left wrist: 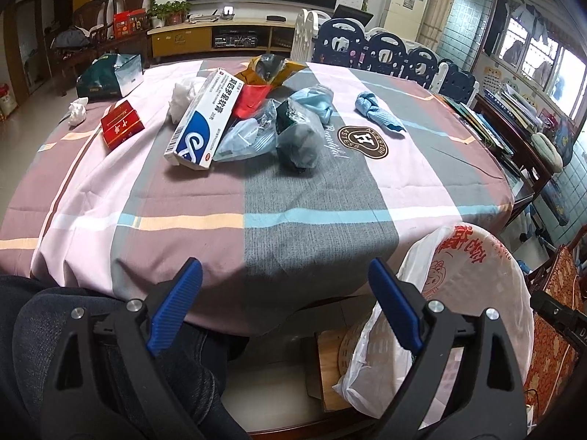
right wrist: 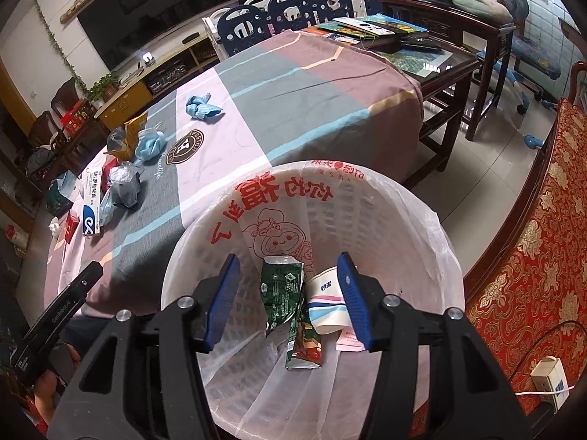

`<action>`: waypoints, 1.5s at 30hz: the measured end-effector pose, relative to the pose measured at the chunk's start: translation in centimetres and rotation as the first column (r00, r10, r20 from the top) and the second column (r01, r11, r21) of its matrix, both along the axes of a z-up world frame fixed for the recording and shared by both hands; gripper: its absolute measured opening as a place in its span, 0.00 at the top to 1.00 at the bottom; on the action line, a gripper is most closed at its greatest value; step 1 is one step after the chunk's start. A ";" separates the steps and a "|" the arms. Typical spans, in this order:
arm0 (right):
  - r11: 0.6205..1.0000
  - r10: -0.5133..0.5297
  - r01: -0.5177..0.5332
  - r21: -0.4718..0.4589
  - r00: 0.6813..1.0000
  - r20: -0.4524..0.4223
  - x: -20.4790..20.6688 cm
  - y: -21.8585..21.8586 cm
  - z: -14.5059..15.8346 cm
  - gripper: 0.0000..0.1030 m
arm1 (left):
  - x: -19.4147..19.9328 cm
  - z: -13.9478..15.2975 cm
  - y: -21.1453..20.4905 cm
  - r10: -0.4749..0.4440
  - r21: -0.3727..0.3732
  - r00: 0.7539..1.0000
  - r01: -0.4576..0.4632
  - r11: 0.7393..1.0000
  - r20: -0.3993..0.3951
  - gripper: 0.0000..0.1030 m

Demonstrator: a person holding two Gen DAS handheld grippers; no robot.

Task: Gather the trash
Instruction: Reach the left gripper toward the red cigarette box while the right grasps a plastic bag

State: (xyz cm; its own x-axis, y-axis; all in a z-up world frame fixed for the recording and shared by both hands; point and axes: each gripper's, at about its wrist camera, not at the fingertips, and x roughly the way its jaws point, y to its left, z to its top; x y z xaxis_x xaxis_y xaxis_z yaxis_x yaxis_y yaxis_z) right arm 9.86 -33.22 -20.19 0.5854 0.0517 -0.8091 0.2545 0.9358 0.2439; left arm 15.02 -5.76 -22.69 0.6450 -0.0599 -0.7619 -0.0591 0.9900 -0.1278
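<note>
A white lined waste basket point(right wrist: 422, 227) stands by the table's near edge; it also shows in the left wrist view point(left wrist: 473, 275). Inside lie a green wrapper point(right wrist: 282, 289) and a paper cup point(right wrist: 326, 304). My right gripper point(right wrist: 290, 293) is open and empty above the basket. My left gripper point(left wrist: 286, 304) is open and empty at the table's near edge. On the table lies a trash pile: a blue-white medicine box point(left wrist: 200, 121), crumpled plastic bags point(left wrist: 297, 139), blue masks point(left wrist: 315, 101), a blue cloth wad point(left wrist: 378, 112), a red box point(left wrist: 121, 126), white tissues point(left wrist: 77, 110).
The table has a checked cloth point(left wrist: 256, 201). A green tissue box point(left wrist: 110, 75) stands far left. Navy chairs point(left wrist: 389, 51) line the far side. A side table with books point(right wrist: 385, 33) is at right, a red patterned chair point(right wrist: 532, 256) beside the basket.
</note>
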 end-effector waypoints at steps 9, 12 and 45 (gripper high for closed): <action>1.000 0.007 -0.007 -0.003 1.000 -0.007 0.1 0.5 -0.1 0.47 | 0.1 -0.2 0.2 0.005 -0.009 1.000 -0.005 1.000 -0.012 0.11; 1.000 0.010 -0.010 -0.005 1.000 -0.008 0.2 0.7 -0.1 0.47 | 0.1 -0.2 0.3 0.007 -0.013 1.000 -0.007 1.000 -0.013 0.11; 0.989 0.138 -0.134 -0.064 0.989 0.054 5.3 7.5 2.2 0.47 | 6.6 1.6 29.4 0.496 -0.256 0.867 -0.491 0.832 -0.052 0.12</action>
